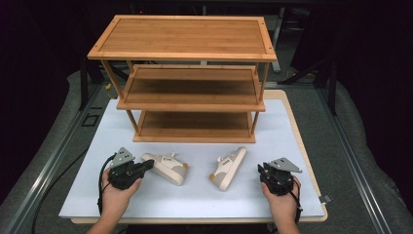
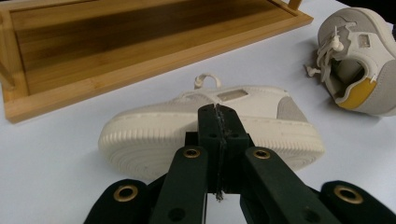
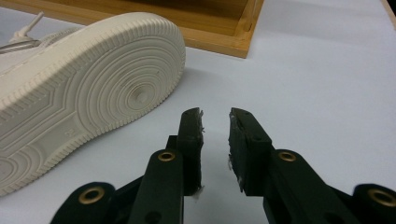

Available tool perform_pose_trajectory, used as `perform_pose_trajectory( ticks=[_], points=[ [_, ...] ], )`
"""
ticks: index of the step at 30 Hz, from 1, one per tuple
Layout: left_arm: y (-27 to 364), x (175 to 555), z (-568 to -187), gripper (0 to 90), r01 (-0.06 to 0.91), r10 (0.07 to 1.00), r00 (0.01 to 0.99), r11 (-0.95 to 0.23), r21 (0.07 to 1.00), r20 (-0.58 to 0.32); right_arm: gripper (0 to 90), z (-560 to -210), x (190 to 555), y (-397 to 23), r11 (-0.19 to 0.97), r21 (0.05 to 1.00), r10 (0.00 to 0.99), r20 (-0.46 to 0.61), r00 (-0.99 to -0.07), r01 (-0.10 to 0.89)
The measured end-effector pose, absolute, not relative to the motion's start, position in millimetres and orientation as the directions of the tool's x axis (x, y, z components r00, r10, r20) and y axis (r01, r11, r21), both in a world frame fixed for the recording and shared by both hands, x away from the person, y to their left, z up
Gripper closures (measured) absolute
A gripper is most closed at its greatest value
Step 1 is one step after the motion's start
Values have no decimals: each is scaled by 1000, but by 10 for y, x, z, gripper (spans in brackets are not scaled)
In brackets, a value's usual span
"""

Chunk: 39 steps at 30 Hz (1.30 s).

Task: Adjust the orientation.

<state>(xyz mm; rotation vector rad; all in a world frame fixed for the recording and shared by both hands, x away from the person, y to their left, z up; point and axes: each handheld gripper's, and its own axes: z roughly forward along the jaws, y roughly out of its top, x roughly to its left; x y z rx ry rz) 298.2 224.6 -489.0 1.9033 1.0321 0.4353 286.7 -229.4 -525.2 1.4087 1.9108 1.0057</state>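
In the high view, a three-tier bamboo shelf rack [image 1: 187, 78] is seen standing at the far side of a white tabletop [image 1: 195, 195]. Two cream sneakers are laid on their sides in front of it, well apart from each other: the left sneaker [image 1: 166, 167] just beside the left tongs [image 1: 147, 165], the right sneaker [image 1: 229, 168] near the right tongs [image 1: 260, 171]. Each tool is held by a hand — the left hand [image 1: 116, 190] and the right hand [image 1: 282, 195] — entering from the near edge.

In the left gripper view, the left tongs [image 2: 218, 114] are seen pressed together, jaw against jaw, with nothing between them. Their tips are set right against the side of the left sneaker [image 2: 154, 135], though actual contact cannot be judged. The right sneaker [image 2: 359, 60] is seen farther off, its opening and yellow heel patch turned toward the camera. The lowest board of the rack [image 2: 116, 42] is seen beyond.

In the right gripper view, the right tongs [image 3: 215, 116] are held slightly apart and empty above the tabletop [image 3: 317, 84]. The ribbed sole of the right sneaker [image 3: 93, 93] is seen just beside them — not touched — with a corner of the rack [image 3: 233, 32] behind.
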Motion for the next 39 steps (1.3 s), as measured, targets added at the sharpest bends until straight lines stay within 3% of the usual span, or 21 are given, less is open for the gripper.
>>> perform_pose_trajectory(
  ticks=[20, 39],
  points=[
    [2291, 2889, -4959, 898, 477, 797, 593, -235, 847, -113, 694, -5242, 2855, -2312, 157, 829, 955, 10, -296, 537],
    [2440, 2572, -5087, 898, 560, 824, 555, -265, 785, -118, 679, -5242, 2832, -2313, 156, 829, 955, 11, -295, 537]
  ],
)
